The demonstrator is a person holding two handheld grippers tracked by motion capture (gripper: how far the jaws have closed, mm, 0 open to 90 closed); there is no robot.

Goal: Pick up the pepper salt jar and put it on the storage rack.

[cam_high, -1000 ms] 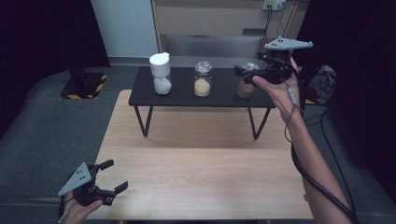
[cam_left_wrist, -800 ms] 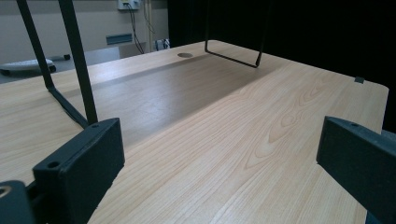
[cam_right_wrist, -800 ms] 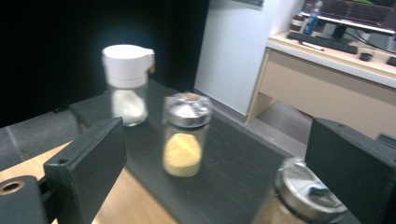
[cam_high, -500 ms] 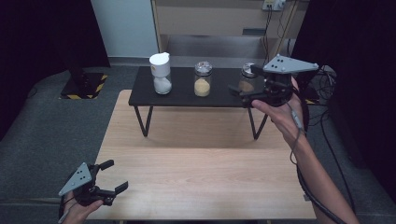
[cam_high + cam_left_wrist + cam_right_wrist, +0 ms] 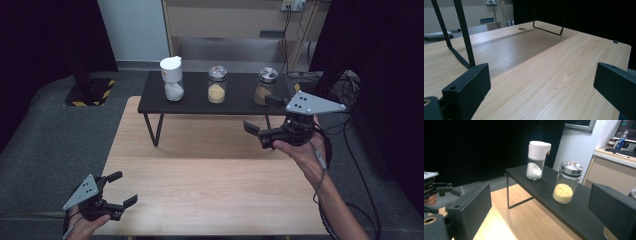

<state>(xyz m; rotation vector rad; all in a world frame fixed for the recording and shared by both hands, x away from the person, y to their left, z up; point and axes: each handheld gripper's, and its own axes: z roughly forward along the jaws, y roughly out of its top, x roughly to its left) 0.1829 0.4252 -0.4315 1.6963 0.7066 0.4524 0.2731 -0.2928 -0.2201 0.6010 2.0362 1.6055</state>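
Three jars stand on a low black shelf [image 5: 240, 106] at the back of the wooden table [image 5: 210, 175]: a white-capped jar of white powder [image 5: 171, 79], a metal-lidded jar of yellow grains [image 5: 216, 85] and a jar with brown contents [image 5: 265, 86]. My right gripper [image 5: 261, 115] hovers open just in front of the shelf's right end, below the brown jar, holding nothing. In the right gripper view the white-capped jar [image 5: 536, 161] and yellow jar [image 5: 567, 182] show between its jaws. My left gripper [image 5: 124, 188] rests open and holding nothing at the table's front left corner.
The shelf stands on thin black wire legs [image 5: 461, 32] with open space beneath. Grey floor surrounds the table. Cables and a black stand [image 5: 325, 80] lie to the right of the shelf. A yellow-striped floor base [image 5: 90, 92] sits at the back left.
My right gripper has drawn back from the brown jar, toward the person and lower, still open. The left gripper has stayed put.
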